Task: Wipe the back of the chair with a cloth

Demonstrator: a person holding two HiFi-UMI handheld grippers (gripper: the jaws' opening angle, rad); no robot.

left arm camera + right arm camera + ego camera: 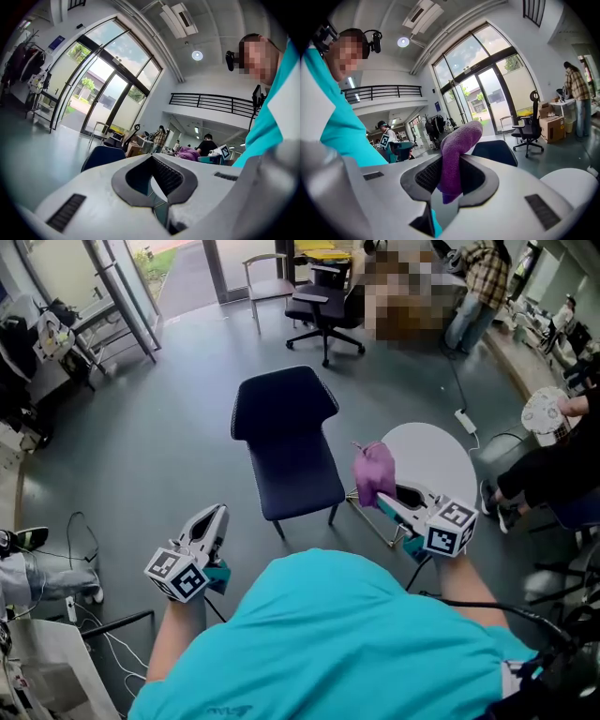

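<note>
My right gripper (386, 502) has its fingers pinching the purple terry cloth (373, 471), just right of the navy padded chair (298, 474). The chair's backrest (281, 401) lies ahead-left. The left gripper (217, 517) has its fingers pressed together, empty.

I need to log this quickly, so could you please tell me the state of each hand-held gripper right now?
Left hand-held gripper: closed, empty.
Right hand-held gripper: closed on the cloth.
</note>
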